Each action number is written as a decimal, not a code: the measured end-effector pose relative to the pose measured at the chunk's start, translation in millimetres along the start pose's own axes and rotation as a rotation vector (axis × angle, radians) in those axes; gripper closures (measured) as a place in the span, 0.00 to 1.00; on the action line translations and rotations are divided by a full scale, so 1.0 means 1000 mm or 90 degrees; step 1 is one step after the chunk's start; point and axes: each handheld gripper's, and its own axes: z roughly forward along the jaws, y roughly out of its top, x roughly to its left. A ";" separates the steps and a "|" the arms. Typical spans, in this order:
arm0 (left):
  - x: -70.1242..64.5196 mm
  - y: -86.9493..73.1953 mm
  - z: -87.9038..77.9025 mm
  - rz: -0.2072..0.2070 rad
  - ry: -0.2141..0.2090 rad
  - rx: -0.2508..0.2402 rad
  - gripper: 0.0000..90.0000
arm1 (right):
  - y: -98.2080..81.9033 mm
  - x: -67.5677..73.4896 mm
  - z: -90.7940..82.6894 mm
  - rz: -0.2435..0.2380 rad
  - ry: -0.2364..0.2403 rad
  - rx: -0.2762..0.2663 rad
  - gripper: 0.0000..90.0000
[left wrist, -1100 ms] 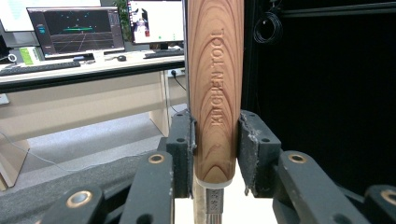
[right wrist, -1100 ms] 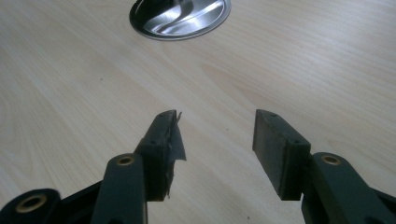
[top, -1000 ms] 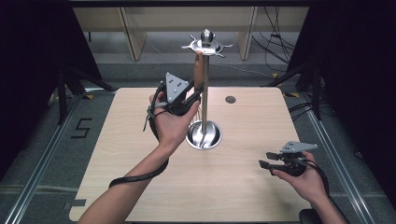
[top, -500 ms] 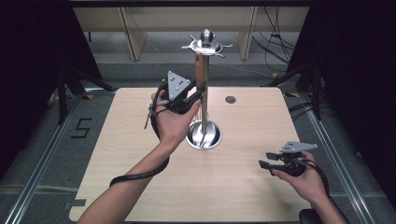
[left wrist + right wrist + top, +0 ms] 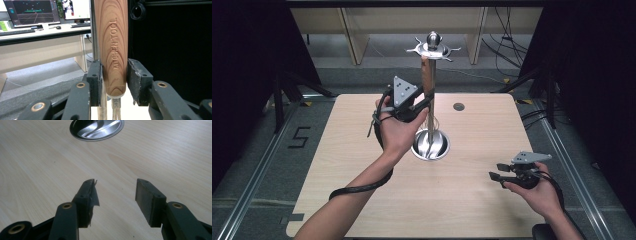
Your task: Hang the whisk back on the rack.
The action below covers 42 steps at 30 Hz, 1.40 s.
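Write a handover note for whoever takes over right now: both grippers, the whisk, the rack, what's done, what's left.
Left gripper: raised at the rack, jaws have just been opening, whisk handle between them, pads look just clear of it.
Right gripper: open, empty, low over the table at its near right.
Whisk: hangs upright beside the pole, above the rack's round base.
Done: whisk appears hung at the rack's top.
Left: probably just draw the left gripper back without knocking the handle.
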 end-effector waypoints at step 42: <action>0.039 -0.018 -0.067 -0.036 -0.065 0.026 0.51 | 0.000 0.002 -0.001 0.017 -0.006 -0.005 0.56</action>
